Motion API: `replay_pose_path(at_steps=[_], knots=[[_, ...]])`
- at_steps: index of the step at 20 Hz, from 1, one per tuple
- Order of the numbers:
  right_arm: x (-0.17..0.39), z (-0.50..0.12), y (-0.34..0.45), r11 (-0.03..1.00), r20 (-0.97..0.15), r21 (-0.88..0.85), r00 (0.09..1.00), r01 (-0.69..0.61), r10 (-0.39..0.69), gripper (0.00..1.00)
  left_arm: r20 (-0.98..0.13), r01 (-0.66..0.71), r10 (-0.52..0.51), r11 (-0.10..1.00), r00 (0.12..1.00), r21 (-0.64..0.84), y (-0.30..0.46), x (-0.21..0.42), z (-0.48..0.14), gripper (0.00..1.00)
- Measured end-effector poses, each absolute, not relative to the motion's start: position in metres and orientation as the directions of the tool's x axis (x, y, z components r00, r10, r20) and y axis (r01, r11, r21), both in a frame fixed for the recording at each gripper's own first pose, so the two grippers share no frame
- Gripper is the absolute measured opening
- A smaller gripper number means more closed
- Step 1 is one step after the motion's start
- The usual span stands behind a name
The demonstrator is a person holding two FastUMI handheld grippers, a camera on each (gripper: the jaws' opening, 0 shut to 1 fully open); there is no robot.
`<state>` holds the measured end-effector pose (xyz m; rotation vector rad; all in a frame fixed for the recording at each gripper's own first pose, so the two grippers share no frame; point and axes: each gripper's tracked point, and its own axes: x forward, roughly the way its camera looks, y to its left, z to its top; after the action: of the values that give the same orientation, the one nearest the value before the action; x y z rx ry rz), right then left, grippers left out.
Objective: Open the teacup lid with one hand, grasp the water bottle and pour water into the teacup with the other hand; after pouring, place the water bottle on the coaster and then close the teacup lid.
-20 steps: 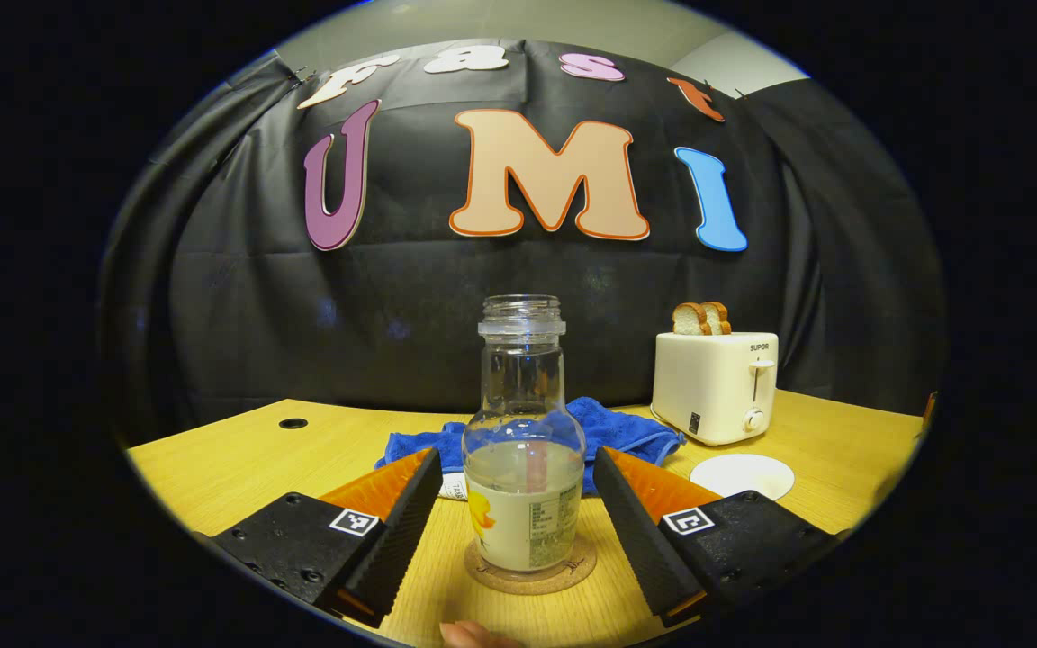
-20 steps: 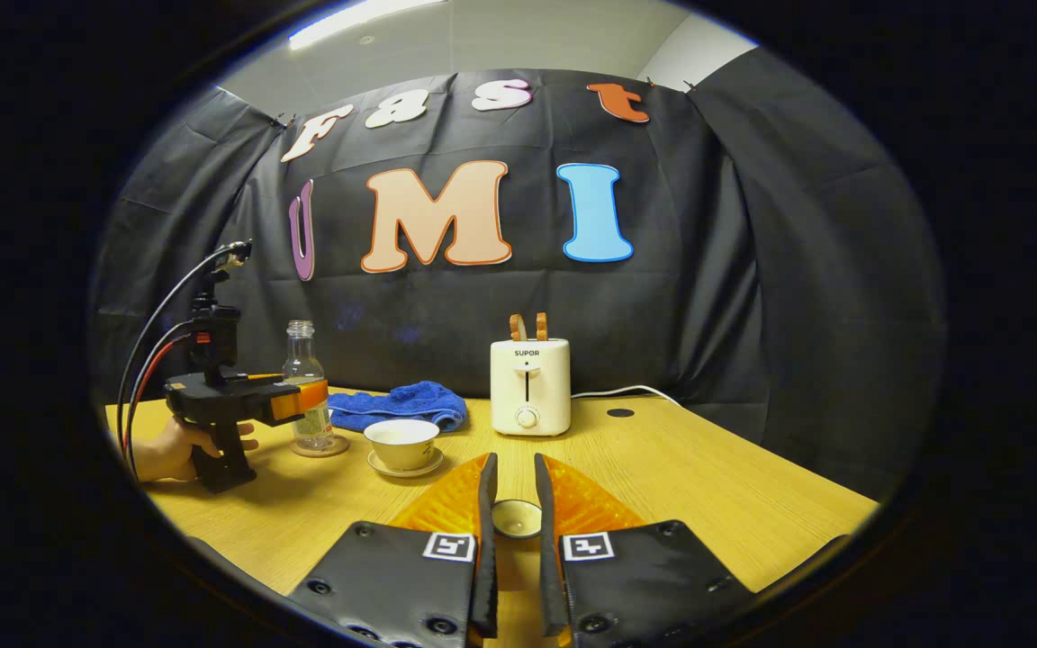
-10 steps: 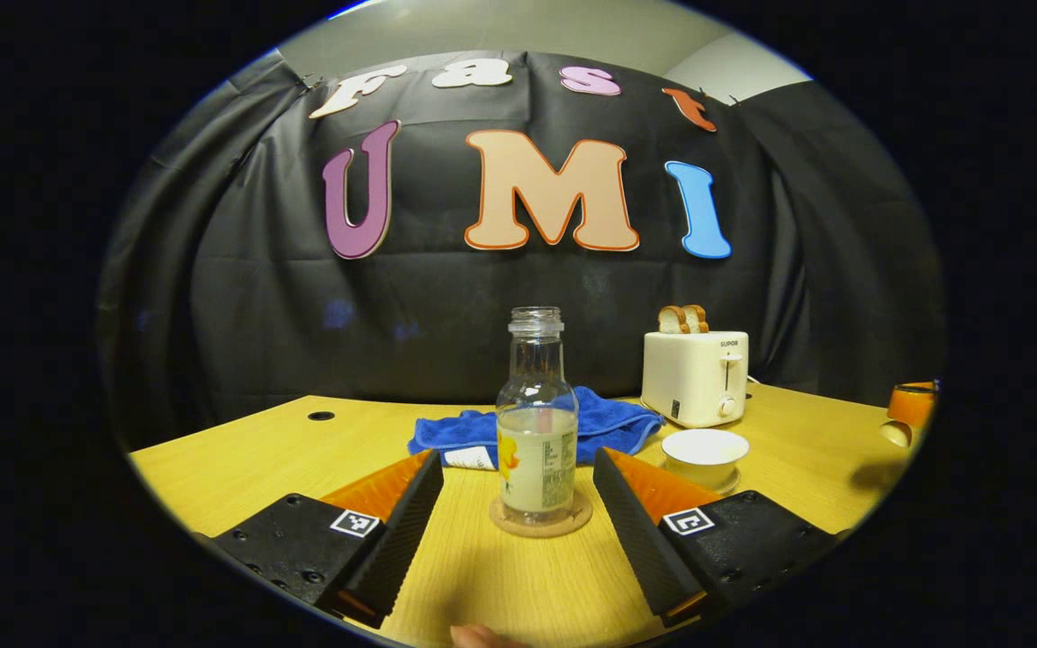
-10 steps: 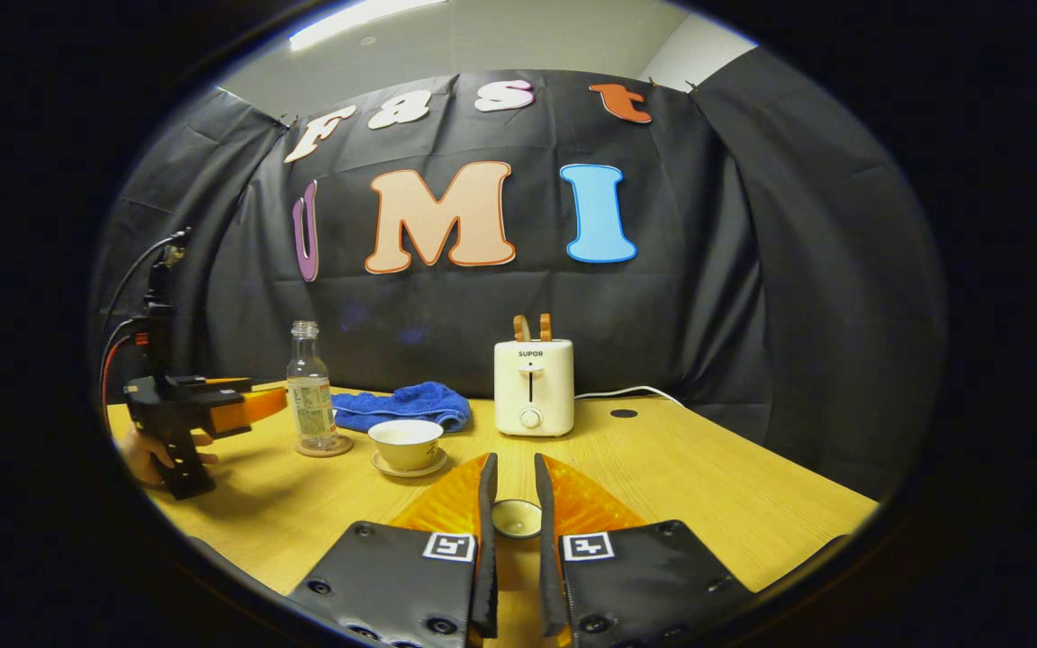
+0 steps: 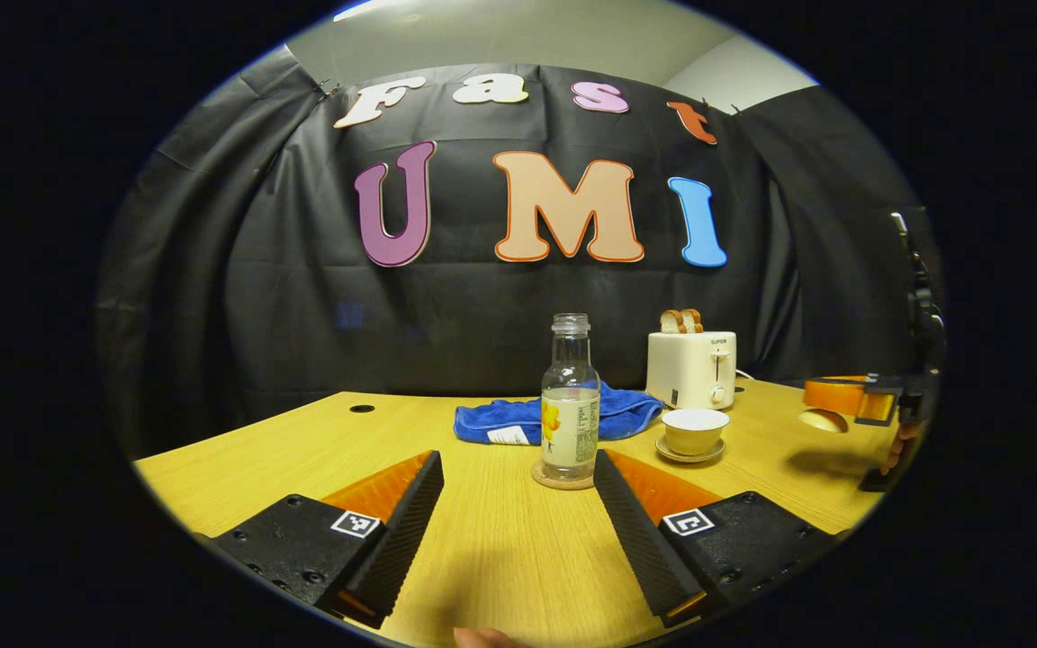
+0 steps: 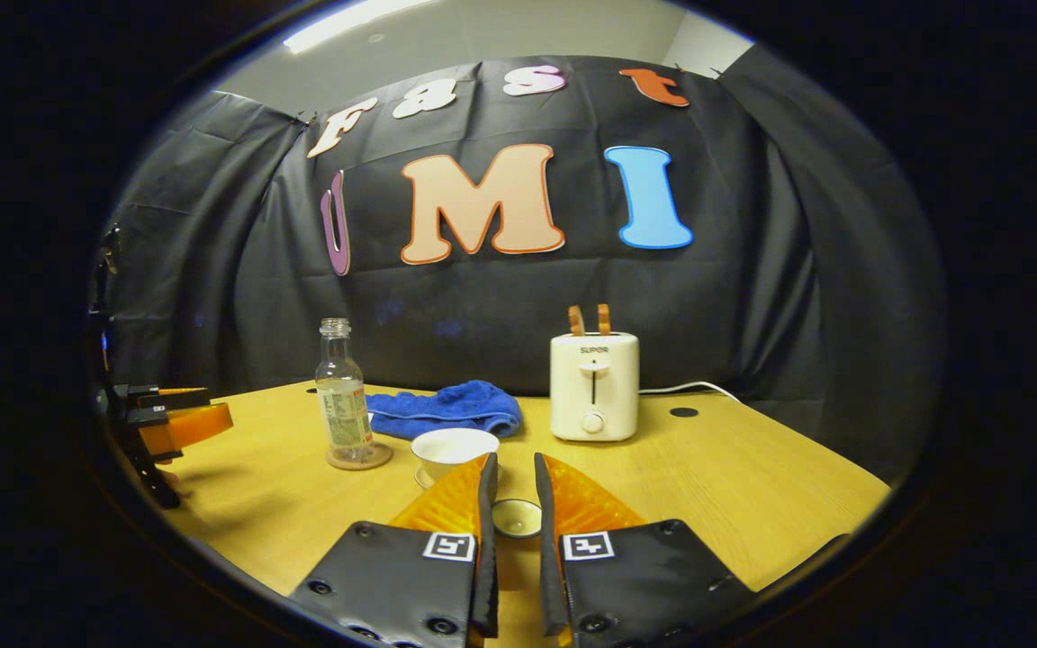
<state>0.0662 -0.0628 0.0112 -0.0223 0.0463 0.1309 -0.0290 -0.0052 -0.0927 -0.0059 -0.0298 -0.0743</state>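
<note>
With the water bottle (image 5: 570,416) set on its coaster (image 5: 562,477) and the left gripper (image 5: 518,522) jaws wide, we next lower the teacup lid (image 6: 516,517), clamped in the right gripper (image 6: 511,504) jaws, onto the open teacup (image 6: 455,450).

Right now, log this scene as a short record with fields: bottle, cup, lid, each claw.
bottle: clear glass water bottle, uncapped, upright on round cork coaster
cup: white ceramic teacup on saucer, uncovered
lid: small white teacup lid, held off the cup
left claw: open, apart from bottle
right claw: shut on lid
step left: close the cup
</note>
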Motion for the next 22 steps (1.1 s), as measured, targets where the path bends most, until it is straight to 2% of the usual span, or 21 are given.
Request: replay_pose_path(at_steps=[3,6,11,16,20,22], knots=[[0.107,0.023,-0.024,0.984,-0.059,-0.079,0.986,-0.162,0.158,0.21,0.031,0.075,-0.075,0.997,0.997,-0.003,-0.002,-0.032,-0.092,1.00],[0.145,0.020,0.004,0.977,-0.102,-0.108,0.979,-0.186,0.175,0.21,0.031,0.072,-0.072,0.997,0.997,-0.003,0.001,-0.034,-0.091,0.98],[0.191,-0.007,0.014,0.977,-0.170,-0.138,0.976,-0.163,0.139,0.21,0.030,0.067,-0.067,0.998,0.997,-0.003,0.003,-0.036,-0.092,1.00],[0.198,-0.026,0.006,0.981,-0.211,-0.133,0.971,-0.145,0.115,0.21,0.029,0.066,-0.066,0.998,0.997,-0.003,0.005,-0.036,-0.092,0.98],[0.199,-0.025,0.007,0.978,-0.199,-0.151,0.973,-0.147,0.115,0.22,0.028,0.060,-0.060,0.998,0.998,-0.003,0.007,-0.037,-0.091,1.00],[0.199,-0.025,0.007,0.976,-0.193,-0.153,0.974,-0.152,0.122,0.22,0.029,0.061,-0.061,0.998,0.998,-0.003,0.006,-0.037,-0.092,0.98]])
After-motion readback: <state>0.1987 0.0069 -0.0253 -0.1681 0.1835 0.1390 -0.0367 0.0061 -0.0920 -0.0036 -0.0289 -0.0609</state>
